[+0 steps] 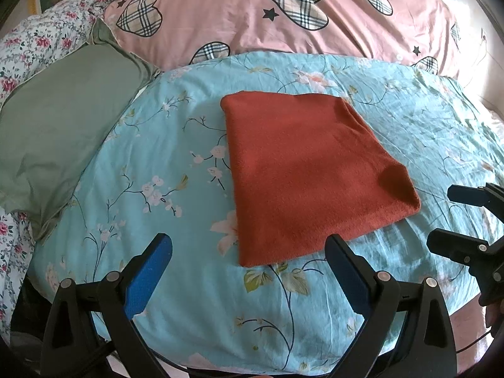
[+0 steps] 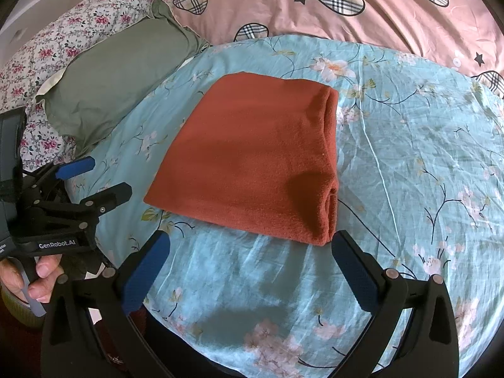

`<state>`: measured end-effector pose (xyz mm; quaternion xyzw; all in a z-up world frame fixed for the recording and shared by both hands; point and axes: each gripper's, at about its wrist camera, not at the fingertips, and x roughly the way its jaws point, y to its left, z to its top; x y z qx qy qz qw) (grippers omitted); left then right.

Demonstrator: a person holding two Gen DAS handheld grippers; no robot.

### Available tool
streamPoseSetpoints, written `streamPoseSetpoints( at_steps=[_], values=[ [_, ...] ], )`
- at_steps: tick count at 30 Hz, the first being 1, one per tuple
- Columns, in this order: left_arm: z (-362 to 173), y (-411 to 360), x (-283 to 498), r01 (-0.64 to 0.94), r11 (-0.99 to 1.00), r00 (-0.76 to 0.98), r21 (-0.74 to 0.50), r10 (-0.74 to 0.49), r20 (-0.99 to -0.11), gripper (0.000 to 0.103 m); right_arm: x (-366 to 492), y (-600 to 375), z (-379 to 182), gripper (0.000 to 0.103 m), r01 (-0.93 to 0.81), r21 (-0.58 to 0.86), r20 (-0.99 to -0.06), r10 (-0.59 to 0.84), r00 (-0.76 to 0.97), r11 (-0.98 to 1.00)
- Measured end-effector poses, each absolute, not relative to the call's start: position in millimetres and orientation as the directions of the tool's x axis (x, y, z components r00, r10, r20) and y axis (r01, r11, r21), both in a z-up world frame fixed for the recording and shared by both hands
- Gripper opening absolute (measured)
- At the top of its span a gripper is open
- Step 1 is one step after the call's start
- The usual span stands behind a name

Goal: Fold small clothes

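A rust-red knit garment [image 1: 308, 170] lies folded into a flat rectangle on the light-blue floral bed sheet [image 1: 163, 163]. It also shows in the right wrist view [image 2: 252, 160], with its stacked folded edges on the right side. My left gripper [image 1: 249, 249] is open and empty, just short of the garment's near edge. My right gripper [image 2: 252, 245] is open and empty, just short of the near right corner. Each gripper shows in the other's view: the right gripper [image 1: 441, 217] at the right edge, the left gripper [image 2: 108, 178] at the left edge.
A grey-green pillow [image 1: 60, 132] lies to the left of the sheet. A pink quilt with plaid hearts [image 1: 283, 12] is bunched along the back. A floral blanket [image 1: 37, 44] lies at the far left. The bed's near edge runs under the grippers.
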<state>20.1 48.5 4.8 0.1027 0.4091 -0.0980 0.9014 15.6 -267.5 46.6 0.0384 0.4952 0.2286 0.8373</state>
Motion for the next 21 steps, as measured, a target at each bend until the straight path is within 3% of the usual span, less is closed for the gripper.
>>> streamPoseSetpoints(
  at_steps=[21],
  values=[
    [5.4,46.9,16.1,0.260,0.960,0.644,0.100,-0.096,-0.759,0.098,17.0,-270.4,47.2,0.102,-0.337,0.301,-0.801,0.428,0.419,0.892]
  ],
)
